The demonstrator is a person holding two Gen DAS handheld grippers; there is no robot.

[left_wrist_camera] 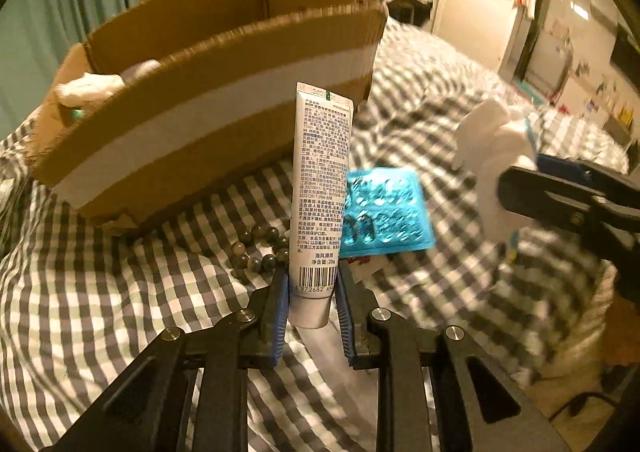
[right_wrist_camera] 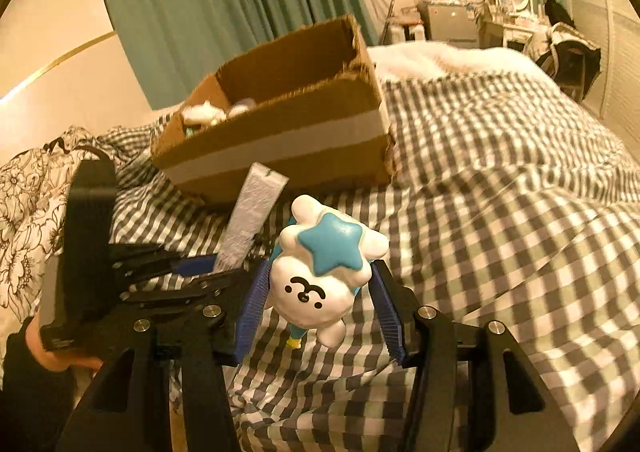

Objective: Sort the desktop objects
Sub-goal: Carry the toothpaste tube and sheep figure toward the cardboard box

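1. My left gripper (left_wrist_camera: 312, 292) is clamped narrow on the toothpaste tube (left_wrist_camera: 320, 188), low centre of the left wrist view, pads at its barcode end near the cap; the crimped end stands upward.
2. The tube looks light and soft-walled; I judge that holding near the stiffer cap shoulder avoids squeezing paste.
3. My right gripper (right_wrist_camera: 320, 300) holds the white star figurine (right_wrist_camera: 320, 272) at half width, centre of the right wrist view.
4. It seems rigid, glossy, likely slippery and chippable; the pads belong on its round body.
5. The cardboard box (right_wrist_camera: 280, 140) sits above both, upper centre, on the checked bedspread (right_wrist_camera: 500, 232).
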